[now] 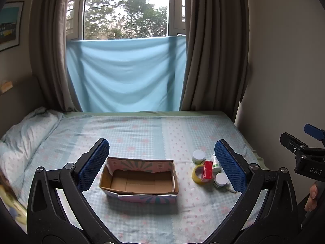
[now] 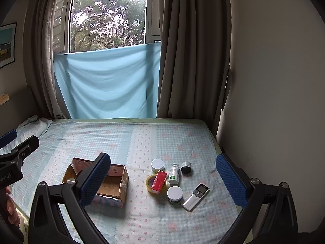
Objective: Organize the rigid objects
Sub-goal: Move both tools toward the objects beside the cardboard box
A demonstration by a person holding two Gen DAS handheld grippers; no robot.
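Observation:
An open, empty cardboard box (image 1: 140, 180) (image 2: 113, 185) sits on the bed. To its right lies a cluster: a red carton (image 2: 158, 181) (image 1: 207, 171) resting on a yellow tape roll (image 2: 150, 184) (image 1: 196, 173), two white-lidded jars (image 2: 157, 165) (image 2: 174, 194), a white bottle with a green label (image 2: 174, 173), a small black jar (image 2: 186, 167) and a grey remote (image 2: 195, 196). My left gripper (image 1: 160, 163) hovers open above the box, nothing between its fingers. My right gripper (image 2: 163, 179) hangs open above the cluster, holding nothing.
The bed has a blue checked sheet (image 2: 142, 142). A pillow (image 1: 26, 134) lies at the left. A wall (image 2: 274, 101) runs along the right edge, with curtains (image 1: 213, 61) and a window behind. A person's hand (image 1: 311, 199) grips the other tool's handle.

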